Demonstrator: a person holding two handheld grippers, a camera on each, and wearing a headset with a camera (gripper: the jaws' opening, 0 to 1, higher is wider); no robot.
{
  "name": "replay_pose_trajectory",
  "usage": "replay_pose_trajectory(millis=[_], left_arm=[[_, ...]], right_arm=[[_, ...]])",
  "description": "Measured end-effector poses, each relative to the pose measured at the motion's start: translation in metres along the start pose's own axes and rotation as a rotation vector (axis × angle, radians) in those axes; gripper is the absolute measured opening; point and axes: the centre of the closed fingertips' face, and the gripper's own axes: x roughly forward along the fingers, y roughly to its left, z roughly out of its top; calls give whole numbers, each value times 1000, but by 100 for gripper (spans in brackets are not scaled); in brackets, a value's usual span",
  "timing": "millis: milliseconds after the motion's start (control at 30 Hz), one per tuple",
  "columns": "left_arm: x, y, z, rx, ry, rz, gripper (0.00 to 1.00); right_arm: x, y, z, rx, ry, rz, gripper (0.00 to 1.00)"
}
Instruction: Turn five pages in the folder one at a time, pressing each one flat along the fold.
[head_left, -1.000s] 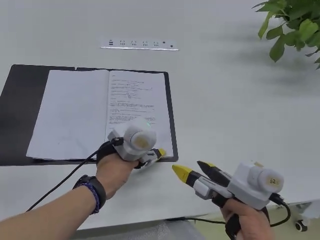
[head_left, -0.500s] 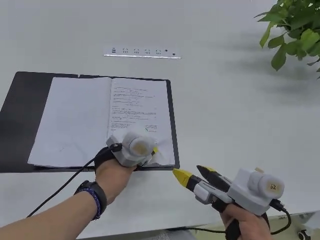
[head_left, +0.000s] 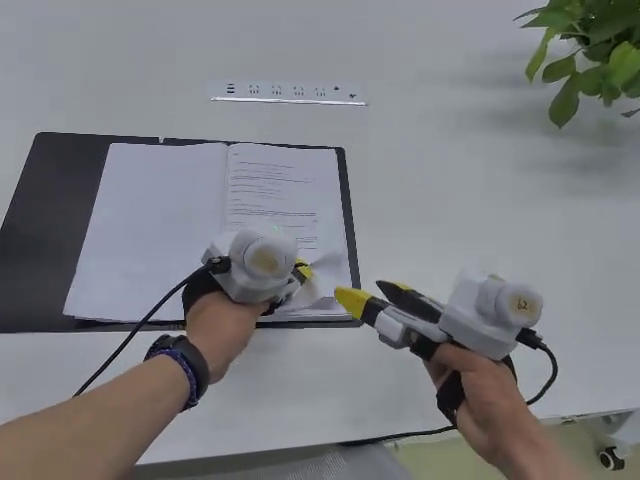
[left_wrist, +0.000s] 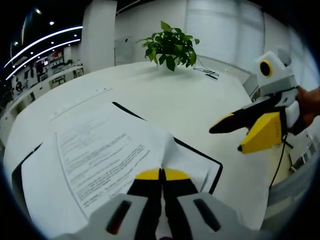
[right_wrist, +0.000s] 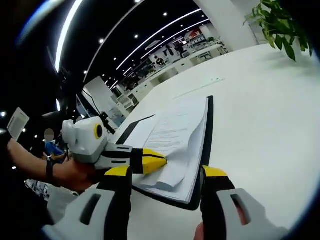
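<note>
Folder (head_left: 40, 200) lying open on the white tabletop (head_left: 480, 180), printed right-hand page (head_left: 285, 200) facing up. Left tool (head_left: 300, 272), jaws closed together, pinches the page's lower outer corner, which curls up off the stack. Right tool (head_left: 365, 293), jaws apart and holding nothing, hovers just beside the folder's lower right corner. Likely risks: the pinch may have caught more than one sheet, so two pages would turn as one; a pull away from the fold could crease or tear the thin corner; the right tool's open tips could snag the page edge if brought in too low.
</note>
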Motion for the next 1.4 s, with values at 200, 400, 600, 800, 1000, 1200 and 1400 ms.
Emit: replay_pose_trajectory(millis=[200,400,600,800,1000,1200,1400], left_arm=[[-6,2,7,-11,-21,-1,0],[-15,4,15,8,-42,-8,0],[-22,4,21,16,-49,-18,3],[-38,1,22,54,-43,-32,16],[-58,12,21,82,-22,8,28],[-84,33,21,31,-41,54,41],[-110,54,23,-24,-72,104,46]], right_arm=[[33,-3,18,7,-7,42,53],[56,-7,30,71,-18,89,49],[60,-4,38,137,-64,136,26],[56,-2,32,151,-57,144,7],[55,1,30,154,-55,147,2],[57,10,37,141,-68,156,1],[61,20,48,165,-109,179,1]])
